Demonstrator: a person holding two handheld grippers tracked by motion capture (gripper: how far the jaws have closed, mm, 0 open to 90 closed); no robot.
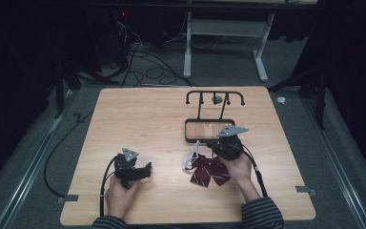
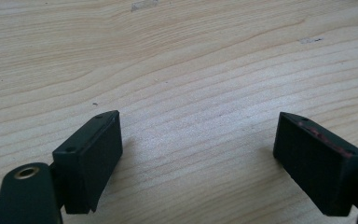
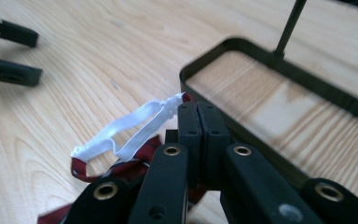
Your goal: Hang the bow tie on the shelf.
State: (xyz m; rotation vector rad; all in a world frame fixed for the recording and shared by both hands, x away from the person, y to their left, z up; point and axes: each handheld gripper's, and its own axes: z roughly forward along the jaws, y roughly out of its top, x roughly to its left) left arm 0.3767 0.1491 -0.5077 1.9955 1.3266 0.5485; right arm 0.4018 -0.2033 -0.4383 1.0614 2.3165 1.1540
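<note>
Probably lab: cables (image 1: 143,64), dark curtains (image 1: 38,38)

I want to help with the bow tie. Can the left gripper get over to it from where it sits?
Probably yes. The left gripper sits open on the table, and bare wood lies between it and the bow tie. The right gripper is already shut on its white strap, so it should come in low.
</note>
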